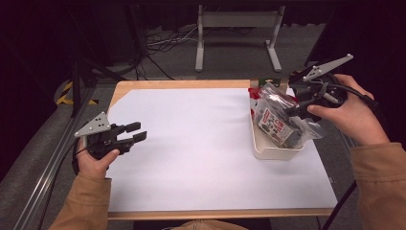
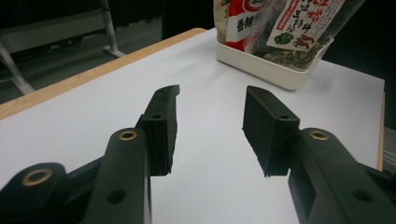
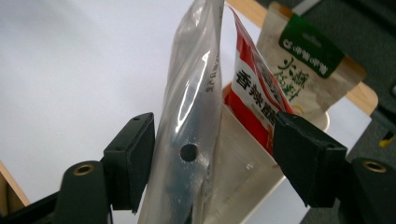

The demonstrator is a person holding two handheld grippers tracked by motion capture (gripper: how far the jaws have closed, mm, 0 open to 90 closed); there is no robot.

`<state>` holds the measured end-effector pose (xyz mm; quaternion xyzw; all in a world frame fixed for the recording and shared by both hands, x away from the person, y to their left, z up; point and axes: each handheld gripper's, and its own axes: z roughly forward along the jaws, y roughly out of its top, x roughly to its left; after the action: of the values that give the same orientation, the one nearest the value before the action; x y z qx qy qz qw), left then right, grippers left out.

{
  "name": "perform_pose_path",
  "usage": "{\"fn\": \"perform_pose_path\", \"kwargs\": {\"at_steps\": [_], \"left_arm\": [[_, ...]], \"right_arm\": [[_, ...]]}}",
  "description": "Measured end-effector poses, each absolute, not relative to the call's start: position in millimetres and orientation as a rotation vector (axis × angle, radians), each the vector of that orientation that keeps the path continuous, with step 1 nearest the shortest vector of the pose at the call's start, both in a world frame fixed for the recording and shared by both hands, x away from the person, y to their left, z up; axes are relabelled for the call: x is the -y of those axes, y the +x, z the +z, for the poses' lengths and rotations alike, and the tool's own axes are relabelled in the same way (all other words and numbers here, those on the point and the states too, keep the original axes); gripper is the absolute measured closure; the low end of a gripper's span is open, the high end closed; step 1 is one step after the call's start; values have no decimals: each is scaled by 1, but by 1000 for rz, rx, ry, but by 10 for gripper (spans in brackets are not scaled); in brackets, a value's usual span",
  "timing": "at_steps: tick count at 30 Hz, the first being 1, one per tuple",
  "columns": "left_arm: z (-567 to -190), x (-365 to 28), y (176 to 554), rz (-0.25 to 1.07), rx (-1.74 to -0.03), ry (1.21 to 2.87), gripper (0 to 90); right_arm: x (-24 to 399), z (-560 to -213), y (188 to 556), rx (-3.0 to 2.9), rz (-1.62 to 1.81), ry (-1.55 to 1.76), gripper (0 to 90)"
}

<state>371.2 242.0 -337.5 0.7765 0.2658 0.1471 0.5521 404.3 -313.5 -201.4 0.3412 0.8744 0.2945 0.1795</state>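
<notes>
Standing wide apart, the jaws of the right tongs (image 3: 212, 154) straddle the top edge of a clear plastic bag (image 3: 194, 112); one pad sits just beside the film and the other is well clear of it, so nothing is pinched. The left tongs (image 2: 212, 126) are about half open with nothing between the jaws, hovering over bare paper well away from the bags.

Two tongs are in use, one in each hand. Three bags stand in one white tray (image 1: 268, 148): the clear one between the right jaws, a red and white one (image 3: 252, 98) just behind it, and a tan one with a green label (image 3: 303, 65) farther back.

The clear bag is glossy and see-through, upright and slightly tilted, with a round hanging hole near its top and a red, white and black printed label on its front; dark contents show through it.

Beneath both tongs a large white paper sheet (image 1: 191, 143) covers a wooden table (image 1: 158, 84). Beyond the table lie grey carpet, loose cables and a white metal stand (image 1: 237, 33) in a dark room.
</notes>
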Motion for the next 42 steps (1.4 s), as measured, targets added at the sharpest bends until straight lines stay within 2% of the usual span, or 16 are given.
{"fn": "perform_pose_path", "kwargs": {"at_steps": [15, 22, 34, 42], "left_arm": [[-339, -243, 366, 336, -628, 1829, 542], [-341, -243, 357, 331, -617, 1831, 539], [-341, -251, 349, 332, -632, 1828, 534], [-343, -257, 345, 339, -652, 1824, 525]], "right_arm": [[308, -187, 352, -2274, 1136, 805, 273], [306, -207, 331, -2191, 1322, 773, 273], [304, -250, 317, -2069, 1387, 799, 277], [293, -250, 296, -2019, 1399, 712, 279]]}}
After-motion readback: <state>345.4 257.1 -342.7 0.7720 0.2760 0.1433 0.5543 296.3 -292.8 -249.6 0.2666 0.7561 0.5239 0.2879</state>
